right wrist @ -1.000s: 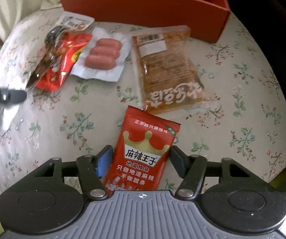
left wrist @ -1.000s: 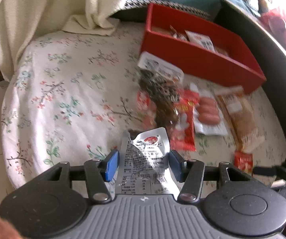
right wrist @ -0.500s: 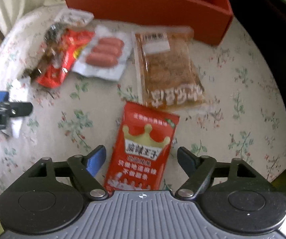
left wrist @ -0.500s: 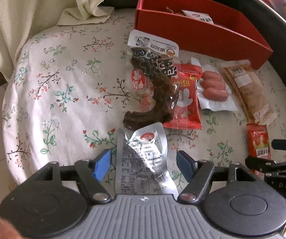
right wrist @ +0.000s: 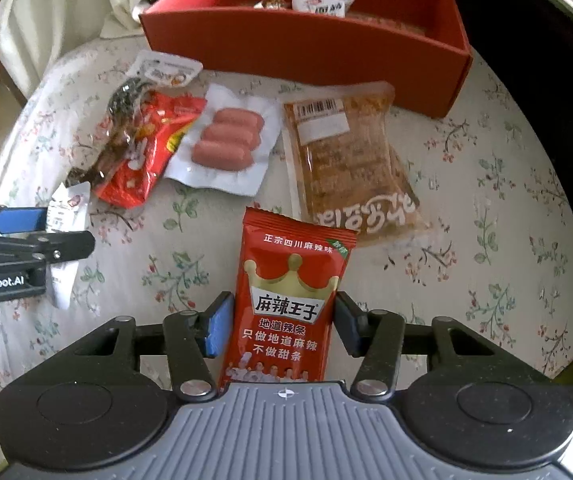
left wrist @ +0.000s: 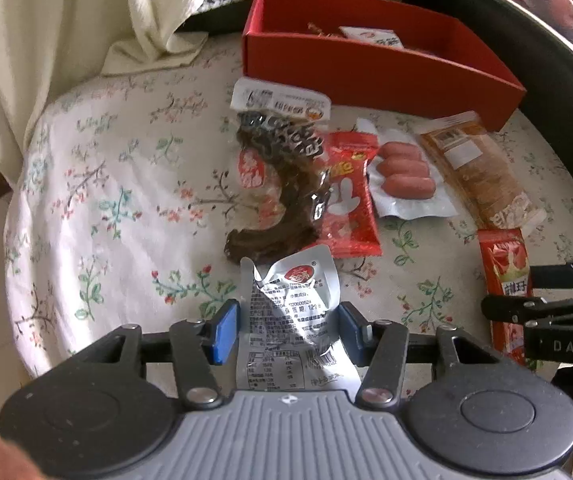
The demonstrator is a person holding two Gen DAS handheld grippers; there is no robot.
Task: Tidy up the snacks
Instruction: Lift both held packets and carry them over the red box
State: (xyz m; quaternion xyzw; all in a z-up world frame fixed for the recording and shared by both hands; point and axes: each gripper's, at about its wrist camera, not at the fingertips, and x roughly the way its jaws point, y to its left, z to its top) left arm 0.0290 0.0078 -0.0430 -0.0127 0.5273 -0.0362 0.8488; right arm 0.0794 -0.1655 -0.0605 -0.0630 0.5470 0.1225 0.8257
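Red box (right wrist: pixel 306 46) on the floral cloth (right wrist: pixel 486 184) holds a few small wrapped snacks (right wrist: pixel 318 4); left gripper (left wrist: pixel 289 322) brackets a silver packet (left wrist: pixel 292 312), right gripper (right wrist: pixel 283 324) a red packet (right wrist: pixel 286 304), jaws narrow, grip unclear.

Floral-clothed round table (right wrist: pixel 486 184) carrying red box (right wrist: pixel 310 52) at far edge, then before it dark dried-snack pack (left wrist: pixel 278 184), red packet (left wrist: pixel 346 204), sausage pack (right wrist: pixel 226 140), brown cake pack (right wrist: pixel 350 164), silver pouch (left wrist: pixel 290 320), red spicy-strip packet (right wrist: pixel 286 312) nearest.
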